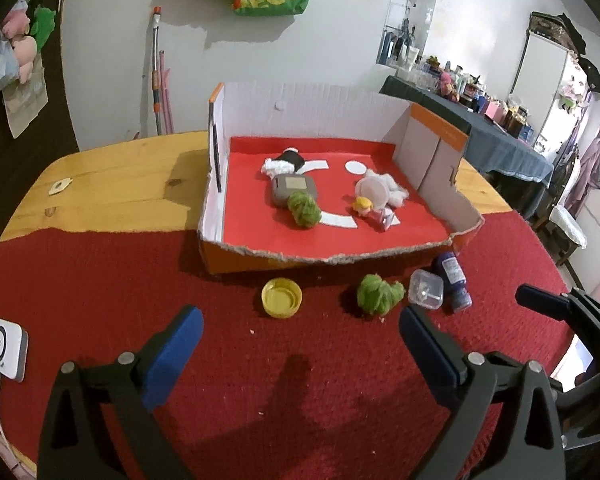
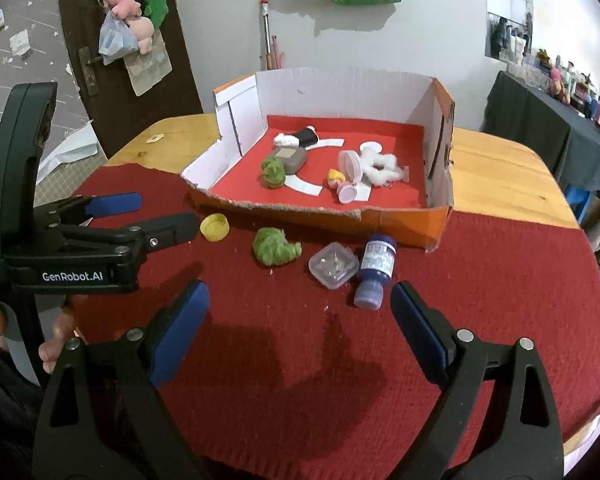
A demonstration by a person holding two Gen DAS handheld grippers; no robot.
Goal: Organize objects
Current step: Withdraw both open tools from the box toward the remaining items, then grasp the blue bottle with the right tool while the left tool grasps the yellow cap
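While both the left gripper [image 1: 300,344] and right gripper [image 2: 300,316] hover spread and empty, the purple bottle [image 2: 374,270], lying at twelve o'clock beside the clear case [image 2: 334,265], could roll if nudged.

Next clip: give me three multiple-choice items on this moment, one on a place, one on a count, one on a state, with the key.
1. Where does the yellow cap lie?
A. inside the cardboard box
B. on the red mat in front of the box
C. between the right tongs

2. How many green pompoms show?
A. one
B. two
C. four

3. The left tongs are
A. open, empty
B. shut on the blue bottle
C. shut on the clear case

Key: B, the cap sits on the red mat before the cardboard box; B, one in the box, one outside; A, fingers apart, nothing between.
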